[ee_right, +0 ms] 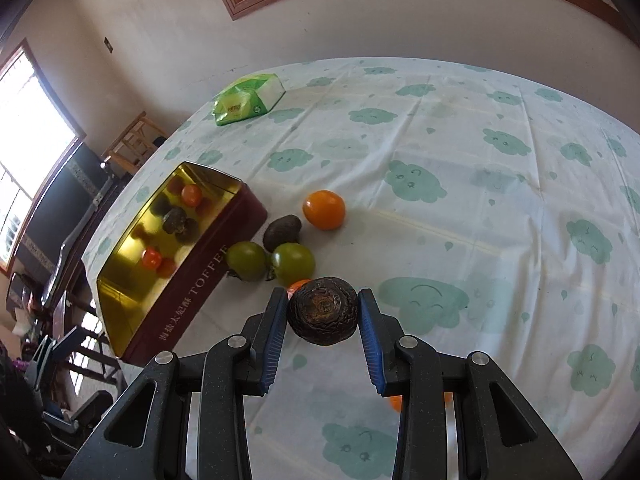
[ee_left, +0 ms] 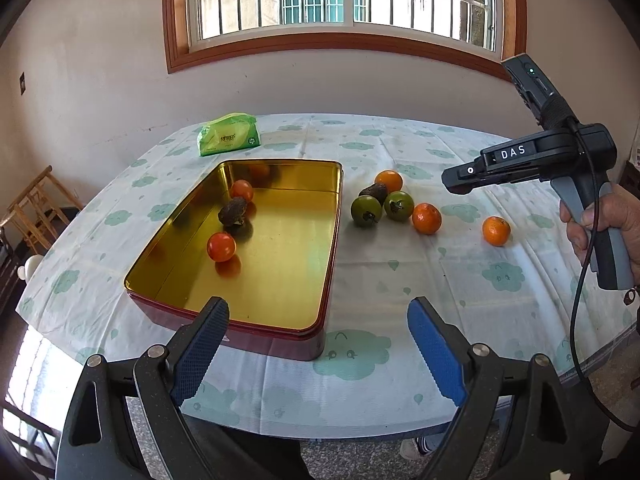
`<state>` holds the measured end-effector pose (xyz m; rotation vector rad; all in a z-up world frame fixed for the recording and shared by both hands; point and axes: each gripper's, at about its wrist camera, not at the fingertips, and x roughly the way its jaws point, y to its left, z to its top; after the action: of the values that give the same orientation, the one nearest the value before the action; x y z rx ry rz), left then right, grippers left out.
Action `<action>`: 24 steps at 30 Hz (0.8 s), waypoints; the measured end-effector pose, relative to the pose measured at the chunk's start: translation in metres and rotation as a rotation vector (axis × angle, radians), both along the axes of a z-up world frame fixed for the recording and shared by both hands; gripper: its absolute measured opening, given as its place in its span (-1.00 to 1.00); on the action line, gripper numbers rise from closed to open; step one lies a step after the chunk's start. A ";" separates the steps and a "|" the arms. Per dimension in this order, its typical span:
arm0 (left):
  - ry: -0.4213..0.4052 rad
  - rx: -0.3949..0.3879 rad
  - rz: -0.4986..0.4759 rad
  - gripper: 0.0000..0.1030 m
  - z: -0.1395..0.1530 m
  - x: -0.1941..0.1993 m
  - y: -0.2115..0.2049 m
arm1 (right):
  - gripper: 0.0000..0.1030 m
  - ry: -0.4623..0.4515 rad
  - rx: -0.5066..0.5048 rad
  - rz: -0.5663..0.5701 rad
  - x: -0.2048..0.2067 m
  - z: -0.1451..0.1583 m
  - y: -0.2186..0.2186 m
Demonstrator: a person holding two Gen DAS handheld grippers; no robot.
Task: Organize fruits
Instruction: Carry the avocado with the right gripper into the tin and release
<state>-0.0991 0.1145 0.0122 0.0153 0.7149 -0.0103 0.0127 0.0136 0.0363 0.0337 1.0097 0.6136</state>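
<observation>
A gold-lined red tin (ee_left: 304, 332) (ee_right: 208, 280) sits on the table and holds two red tomatoes (ee_left: 221, 246) and a dark wrinkled fruit (ee_left: 233, 211). To its right lie two green tomatoes (ee_left: 366, 210), a dark avocado (ee_left: 374, 191) and three oranges (ee_left: 426, 218). My left gripper (ee_left: 318, 320) is open and empty over the tin's near right corner. My right gripper (ee_right: 323, 312) is shut on a dark wrinkled fruit (ee_right: 322, 311), held above the table near the green tomatoes (ee_right: 293, 263). Its body shows in the left wrist view (ee_left: 520, 160), with the jaws hidden.
A green tissue pack (ee_left: 229, 134) (ee_right: 248, 100) lies at the far side of the table. The cloud-print cloth (ee_left: 400, 280) covers the table. Wooden chairs (ee_left: 36, 204) stand at the left, beyond the table edge.
</observation>
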 end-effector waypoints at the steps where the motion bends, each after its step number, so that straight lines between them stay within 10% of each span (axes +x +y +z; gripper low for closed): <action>1: -0.003 0.003 -0.001 0.72 0.001 -0.002 0.000 | -0.29 -0.004 0.010 0.024 -0.002 0.004 0.012; 24: -0.025 -0.016 0.078 0.89 0.010 -0.034 0.048 | -0.29 0.072 -0.051 0.436 -0.049 -0.025 0.225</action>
<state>-0.1328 0.1623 0.0221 -0.0277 0.6899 0.0591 -0.0360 0.2386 0.0110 -0.2155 1.1107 0.9882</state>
